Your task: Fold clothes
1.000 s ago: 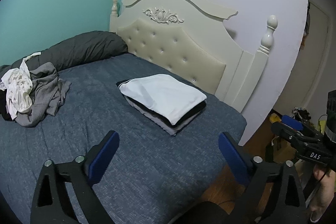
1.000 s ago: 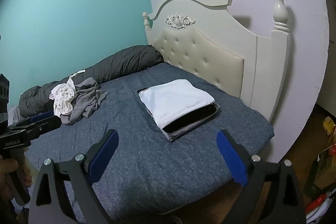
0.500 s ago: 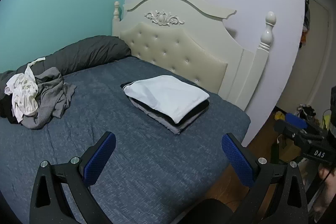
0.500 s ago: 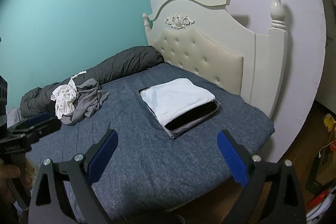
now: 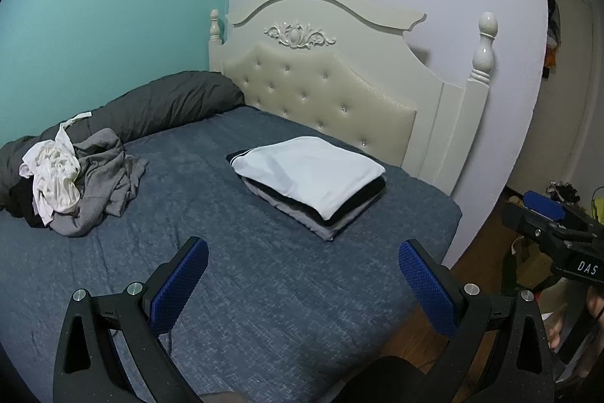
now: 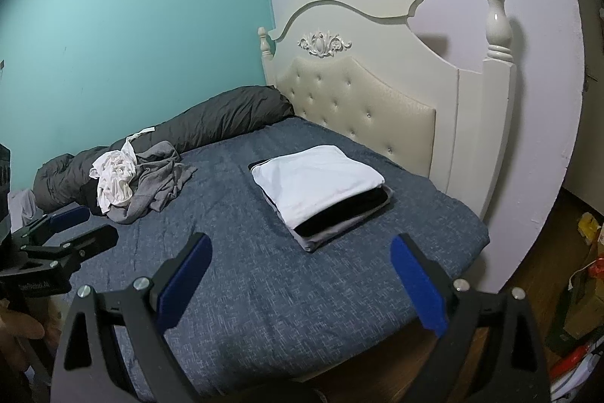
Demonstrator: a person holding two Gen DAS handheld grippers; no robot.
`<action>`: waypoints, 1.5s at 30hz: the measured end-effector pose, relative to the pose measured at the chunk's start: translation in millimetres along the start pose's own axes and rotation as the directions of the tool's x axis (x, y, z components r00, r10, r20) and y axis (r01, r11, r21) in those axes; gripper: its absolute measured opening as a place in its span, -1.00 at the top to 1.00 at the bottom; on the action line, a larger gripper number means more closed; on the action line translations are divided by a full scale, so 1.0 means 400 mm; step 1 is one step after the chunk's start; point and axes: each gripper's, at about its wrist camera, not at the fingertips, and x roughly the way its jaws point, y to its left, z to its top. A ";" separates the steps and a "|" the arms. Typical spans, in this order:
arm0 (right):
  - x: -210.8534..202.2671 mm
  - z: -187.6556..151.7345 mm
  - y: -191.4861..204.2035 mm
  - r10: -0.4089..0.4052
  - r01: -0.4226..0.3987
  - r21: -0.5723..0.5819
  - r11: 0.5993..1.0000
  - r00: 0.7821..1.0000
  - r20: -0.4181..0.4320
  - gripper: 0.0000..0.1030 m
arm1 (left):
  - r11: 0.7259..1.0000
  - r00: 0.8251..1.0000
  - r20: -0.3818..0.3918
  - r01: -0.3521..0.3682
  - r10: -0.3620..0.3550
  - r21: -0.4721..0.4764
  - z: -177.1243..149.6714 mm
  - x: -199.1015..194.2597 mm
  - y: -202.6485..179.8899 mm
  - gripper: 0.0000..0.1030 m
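Hovering empty with jaws wide apart, the left gripper (image 5: 302, 274) and right gripper (image 6: 300, 267) risked dragging several tangled garments together from the crumpled pile (image 5: 81, 182), well apart from the folded stack (image 5: 311, 186).

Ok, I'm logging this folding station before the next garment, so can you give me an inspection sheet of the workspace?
Surface: blue bedspread, bare in front of both grippers.
Job's things: folded stack, white garment on top, near the headboard; unfolded pile of grey and white clothes on the far side.
Clutter: rolled dark duvet along the teal wall.
Grippers: left gripper open, empty; right gripper open, empty.
Cables: nothing seen.
Surroundings: wooden floor with boxes and bags beside the bed.
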 end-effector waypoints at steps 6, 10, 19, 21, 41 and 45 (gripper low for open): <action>-0.002 -0.004 0.001 0.005 -0.005 0.006 1.000 1.000 0.000 -0.87 | 1.000 1.000 -0.007 -0.005 0.005 -0.006 0.000 -0.001 0.002 -1.00; -0.005 -0.009 0.002 0.010 -0.010 0.010 1.000 1.000 -0.002 -0.93 | 1.000 1.000 -0.006 -0.012 0.012 -0.010 -0.001 -0.004 0.005 -0.99; -0.007 -0.015 -0.002 0.006 -0.006 0.016 1.000 1.000 -0.001 -0.98 | 1.000 1.000 -0.009 -0.013 0.013 -0.019 -0.002 -0.010 0.009 -0.99; -0.006 -0.017 -0.003 0.005 -0.005 0.016 1.000 1.000 -0.003 -0.98 | 1.000 1.000 -0.011 -0.007 0.007 -0.022 -0.002 -0.010 0.009 -0.99; -0.003 -0.022 -0.009 0.003 -0.003 0.030 1.000 1.000 -0.010 -0.99 | 0.999 1.000 -0.021 0.009 -0.010 -0.037 -0.005 -0.004 0.008 -0.99; -0.003 -0.024 -0.012 0.002 -0.001 0.034 0.999 1.000 -0.013 -0.99 | 0.999 1.000 -0.021 0.007 -0.008 -0.040 -0.006 -0.003 0.011 -0.99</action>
